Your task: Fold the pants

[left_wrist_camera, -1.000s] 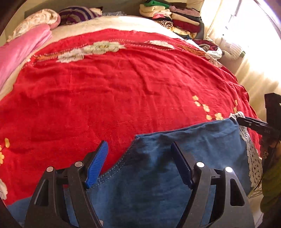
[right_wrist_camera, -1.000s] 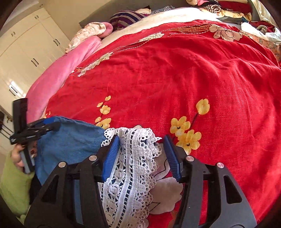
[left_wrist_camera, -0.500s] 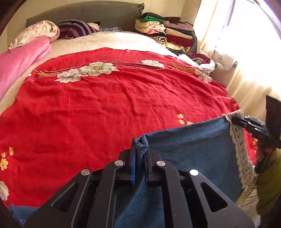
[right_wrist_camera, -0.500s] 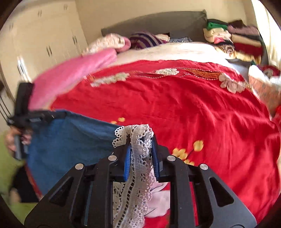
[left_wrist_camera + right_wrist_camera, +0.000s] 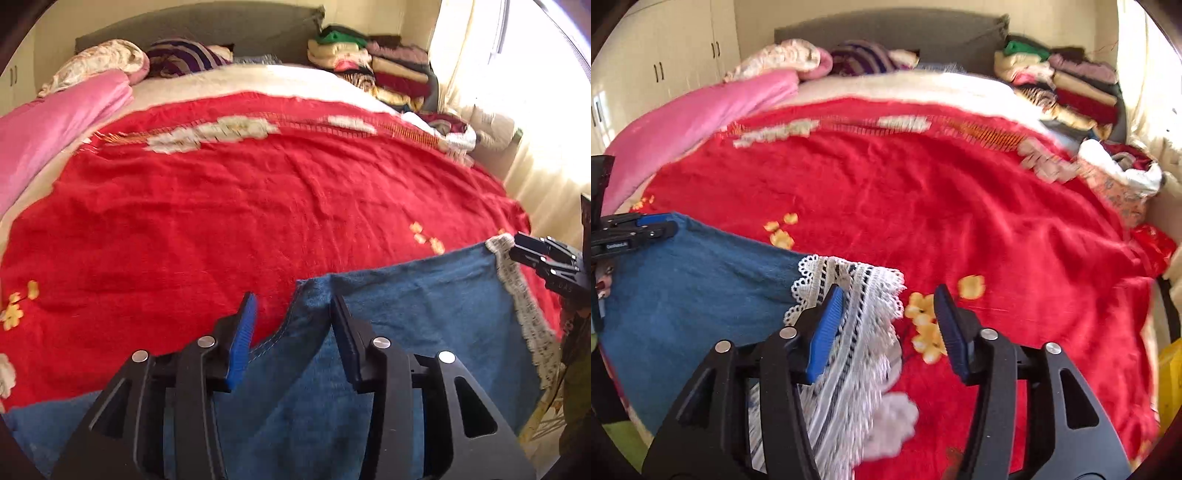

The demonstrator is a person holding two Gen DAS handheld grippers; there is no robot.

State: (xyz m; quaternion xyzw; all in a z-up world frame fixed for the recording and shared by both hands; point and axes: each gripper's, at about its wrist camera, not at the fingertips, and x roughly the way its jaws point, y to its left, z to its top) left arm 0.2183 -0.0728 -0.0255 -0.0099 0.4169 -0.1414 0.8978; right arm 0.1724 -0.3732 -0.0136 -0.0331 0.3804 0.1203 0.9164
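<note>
Pants lie along the near edge of your red bedspread, both sets of jaws open.

Your left gripper stands wide apart around the blue corner fold, its right finger touching the cloth. Your right gripper is equally wide over the white lace hem, lace against its left finger; neither grips anything.

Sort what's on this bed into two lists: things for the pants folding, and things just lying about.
For the job: blue pants, their lace hem, left gripper, right gripper.

Lying about: red bedspread, pink blanket, stacked clothes, striped pillow.
</note>
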